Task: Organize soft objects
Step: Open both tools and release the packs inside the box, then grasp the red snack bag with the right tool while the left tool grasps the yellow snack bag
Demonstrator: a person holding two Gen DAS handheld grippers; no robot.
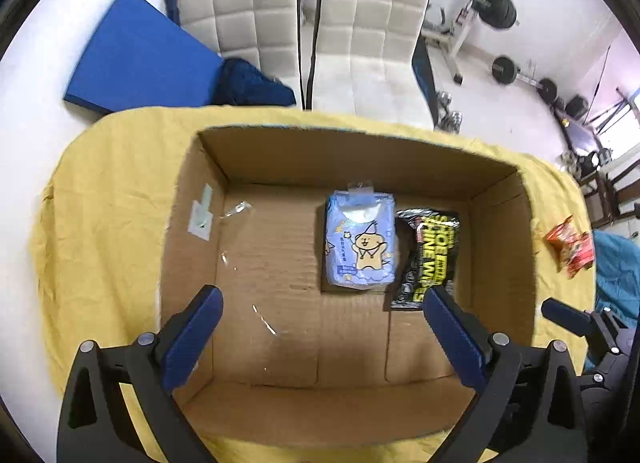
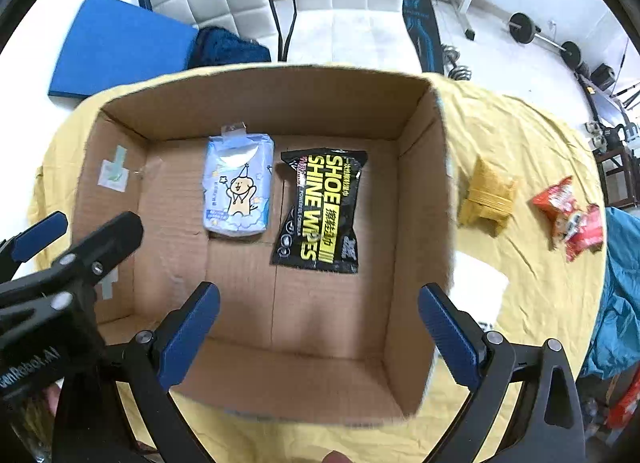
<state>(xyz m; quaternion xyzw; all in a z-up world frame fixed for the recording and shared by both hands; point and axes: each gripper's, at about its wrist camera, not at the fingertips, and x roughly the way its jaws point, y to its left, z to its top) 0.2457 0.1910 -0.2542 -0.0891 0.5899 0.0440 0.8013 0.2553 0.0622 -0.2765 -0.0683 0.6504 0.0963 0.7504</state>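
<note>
Inside the cardboard box (image 2: 420, 191), the blue tissue pack (image 2: 239, 183) and the black shoe-wipes pouch (image 2: 320, 211) lay flat on the floor toward the far wall, side by side and just about touching. Outside the box, on its right, a yellow packet (image 2: 486, 199) sat near the wall and red snack packets (image 2: 570, 219) lay farther out.

Both the left tongs (image 1: 322, 303) and the right tongs (image 2: 318, 299) stood wide apart above the box with nothing between them.

The items left outside looked light and squashy, their film wrappers likely slippery and crinkly. A gentle pinch across the middle of the yellow packet would probably serve best, since corners or seams might slide out.

The box rested on a tabletop draped in a wrinkled yellow cloth (image 2: 520, 283). Beyond the box stood white padded chairs (image 1: 360, 43), a blue mat (image 1: 136, 59) and barbell weights (image 1: 502, 9) on a pale floor.
</note>
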